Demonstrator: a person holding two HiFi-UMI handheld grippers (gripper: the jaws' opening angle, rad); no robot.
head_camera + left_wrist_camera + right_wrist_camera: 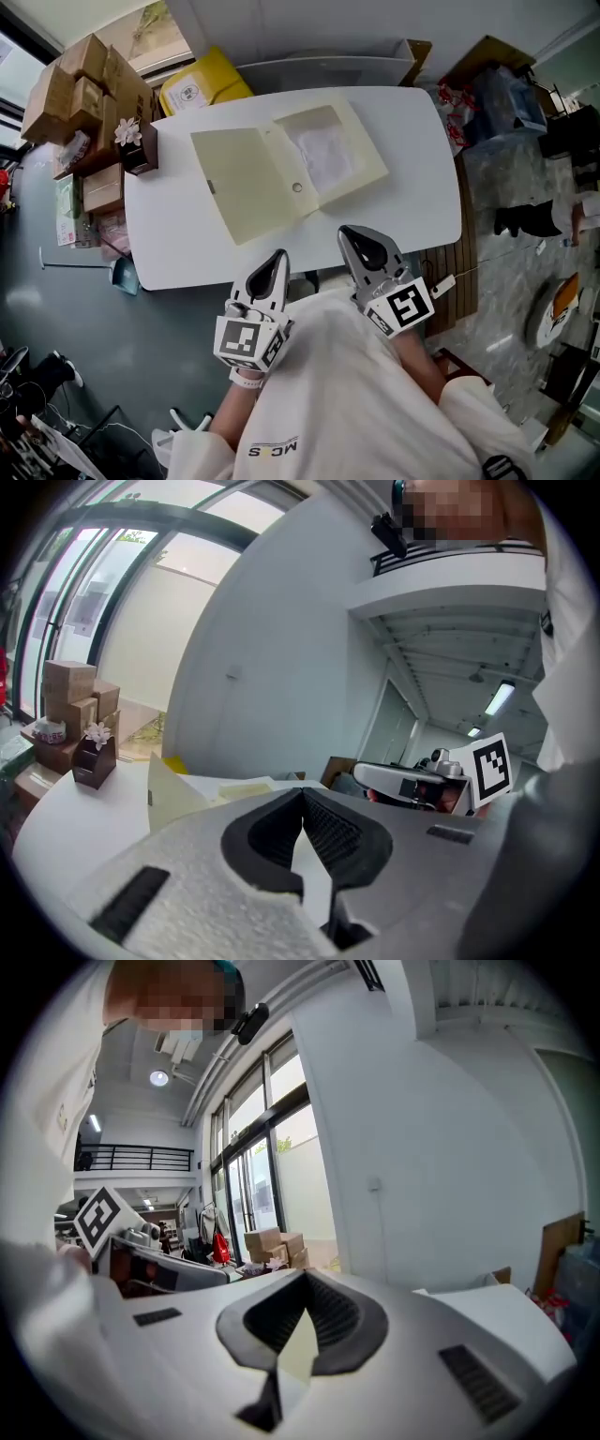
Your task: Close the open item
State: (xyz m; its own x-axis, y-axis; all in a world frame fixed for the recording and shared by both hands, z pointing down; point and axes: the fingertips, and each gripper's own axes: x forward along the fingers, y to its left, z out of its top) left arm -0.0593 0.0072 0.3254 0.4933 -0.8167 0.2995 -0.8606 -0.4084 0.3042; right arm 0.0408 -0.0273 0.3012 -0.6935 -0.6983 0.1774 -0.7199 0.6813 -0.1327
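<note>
The open item is a cream box file [291, 169] lying flat near the middle of the white table [187, 246]. Its lid [246, 183] is folded fully out to the left. Its shallow tray [371, 167] sits to the right and holds a white, wrinkled-looking sheet [323, 155] that could be paper or film. A small round fastener [297, 187] sits near the hinge line.

Handling, as I judge it:
- Weight: light, being thin board with little inside.
- Stiffness: the lid panel looks stiff enough to swing as one piece, but it may bow if I lift it by a corner alone.
- Surface: smooth and probably slippery against the tabletop, so the whole file may slide when the lid is pushed.
- Hold point: the lid's free long edge on the far left, taken near its middle. I would steady the tray wall with the other tool.

My left gripper [277, 257] and right gripper [352, 234] hover at the near table edge, close to my body and well apart from the file. Each has its fingers pressed together on nothing, and each gripper view shows the pads meeting at the tips.

Beyond the file, a dark flower holder [139, 148] stands at the table's left corner. Cardboard cartons [80, 84] and a yellow container [202, 84] are off the table behind it.
</note>
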